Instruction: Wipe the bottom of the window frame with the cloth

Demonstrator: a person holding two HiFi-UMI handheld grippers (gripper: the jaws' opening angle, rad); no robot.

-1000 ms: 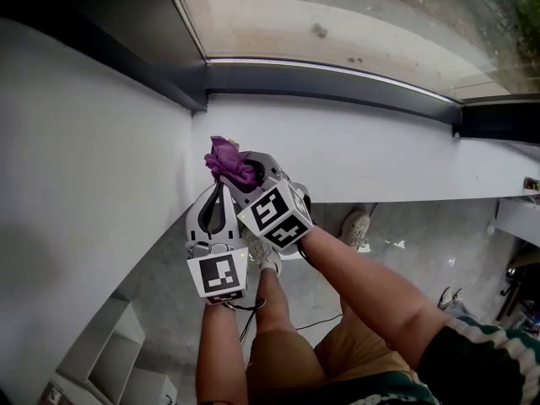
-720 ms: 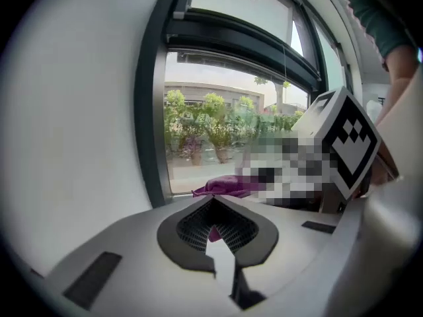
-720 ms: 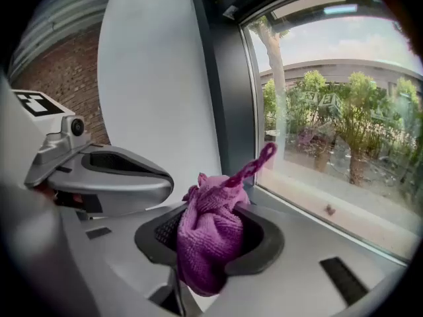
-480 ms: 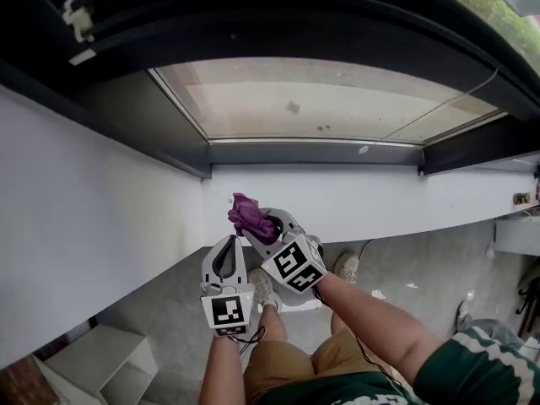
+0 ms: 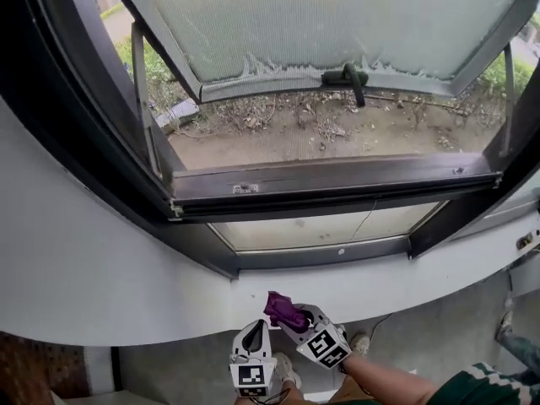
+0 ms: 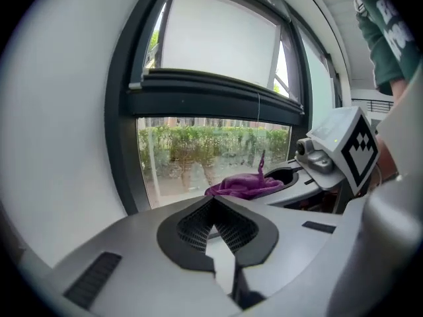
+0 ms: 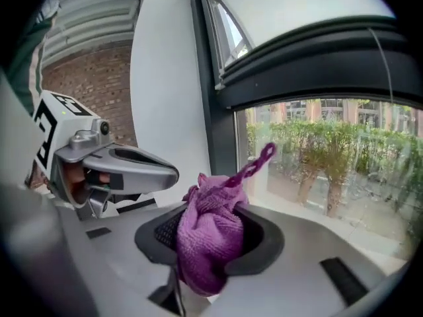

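R gripper [image 5: 293,317] lower centre: jaws clamped on purple cloth [image 5: 283,309] | L gripper [image 5: 252,331] just beside, jaws together, empty | both below window frame [image 5: 329,252] bottom rail

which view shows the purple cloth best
The right gripper view: the purple cloth sits close and large, bunched and clamped in the right tongs. The head view shows it small, near the bottom edge; the left gripper view shows only a low side-on sliver.
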